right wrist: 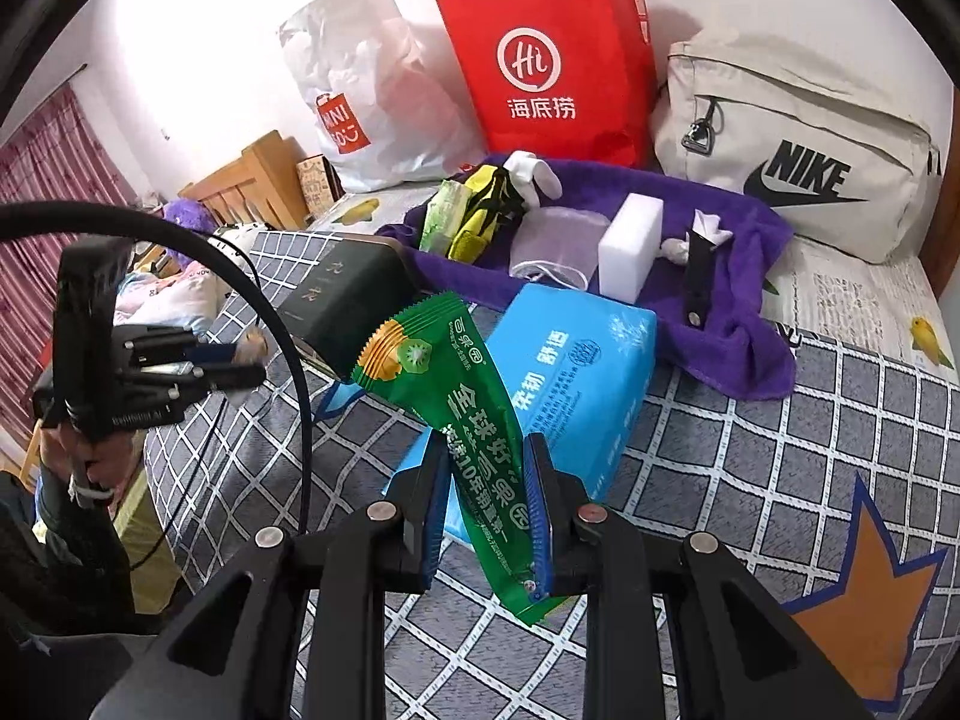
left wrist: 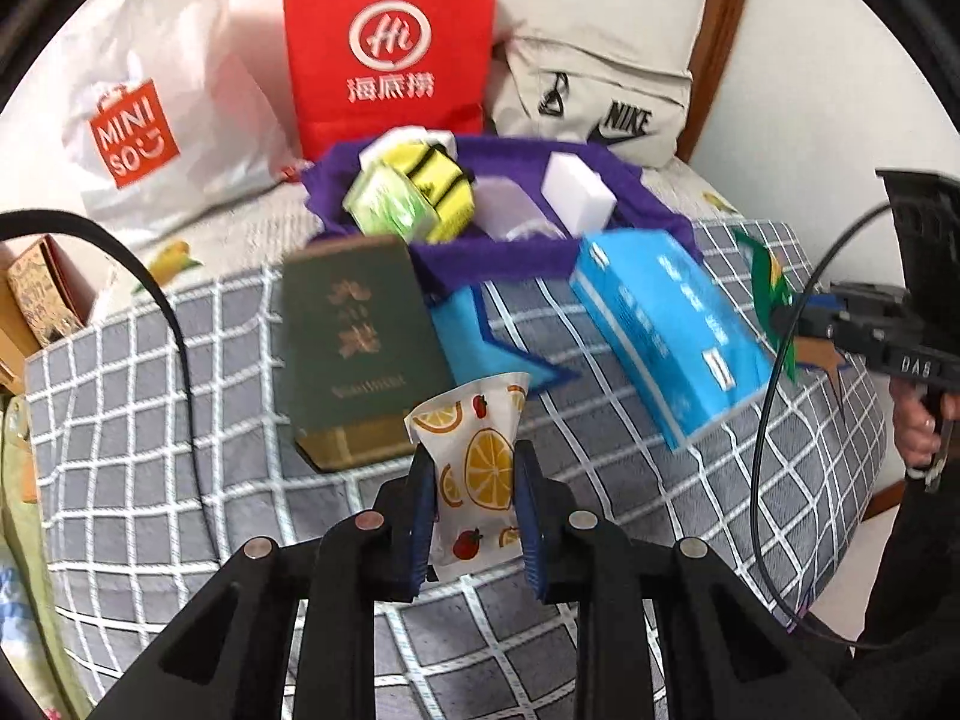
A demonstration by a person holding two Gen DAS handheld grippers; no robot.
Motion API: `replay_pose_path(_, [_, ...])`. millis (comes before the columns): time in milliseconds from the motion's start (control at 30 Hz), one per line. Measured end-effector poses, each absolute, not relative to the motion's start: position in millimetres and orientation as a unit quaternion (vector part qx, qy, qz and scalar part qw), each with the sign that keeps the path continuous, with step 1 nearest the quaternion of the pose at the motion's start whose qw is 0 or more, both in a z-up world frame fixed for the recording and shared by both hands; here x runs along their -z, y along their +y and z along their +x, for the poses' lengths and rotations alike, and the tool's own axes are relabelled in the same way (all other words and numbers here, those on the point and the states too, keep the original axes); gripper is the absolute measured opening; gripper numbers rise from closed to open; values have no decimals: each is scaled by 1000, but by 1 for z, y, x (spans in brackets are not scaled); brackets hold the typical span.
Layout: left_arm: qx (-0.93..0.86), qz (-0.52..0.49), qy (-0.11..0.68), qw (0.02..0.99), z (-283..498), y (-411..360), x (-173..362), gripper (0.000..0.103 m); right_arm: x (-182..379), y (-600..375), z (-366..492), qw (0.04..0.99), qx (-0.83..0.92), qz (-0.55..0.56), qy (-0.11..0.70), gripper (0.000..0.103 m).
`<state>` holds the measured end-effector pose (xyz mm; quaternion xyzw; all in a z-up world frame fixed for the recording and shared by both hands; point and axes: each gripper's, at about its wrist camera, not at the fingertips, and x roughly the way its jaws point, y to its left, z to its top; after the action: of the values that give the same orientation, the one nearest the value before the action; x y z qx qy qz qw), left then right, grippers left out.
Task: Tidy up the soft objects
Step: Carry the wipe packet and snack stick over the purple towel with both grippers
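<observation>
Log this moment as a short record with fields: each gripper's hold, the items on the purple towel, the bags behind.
left gripper: shut on white fruit-print tissue packet
right gripper: shut on green kiwi-print snack pouch
surface: grey checked bedspread
purple towel holds: white foam block, yellow-and-black cloth, light green tissue pack
beside towel: blue tissue pack, dark green box
bags behind: red paper bag, white Miniso bag, beige Nike bag
</observation>
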<state>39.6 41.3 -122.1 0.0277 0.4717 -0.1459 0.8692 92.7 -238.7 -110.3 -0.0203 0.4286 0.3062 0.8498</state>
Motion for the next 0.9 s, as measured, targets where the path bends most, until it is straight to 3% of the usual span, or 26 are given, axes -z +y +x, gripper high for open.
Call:
replay_pose_path(533, [107,17,413,904,74,75,69,23,93,-225,123,864,-290,-19,412,24])
replay_pose_path(900, [116,3,403,908,118,76,63,23,72,-221,155,887,-258,-31,382,24])
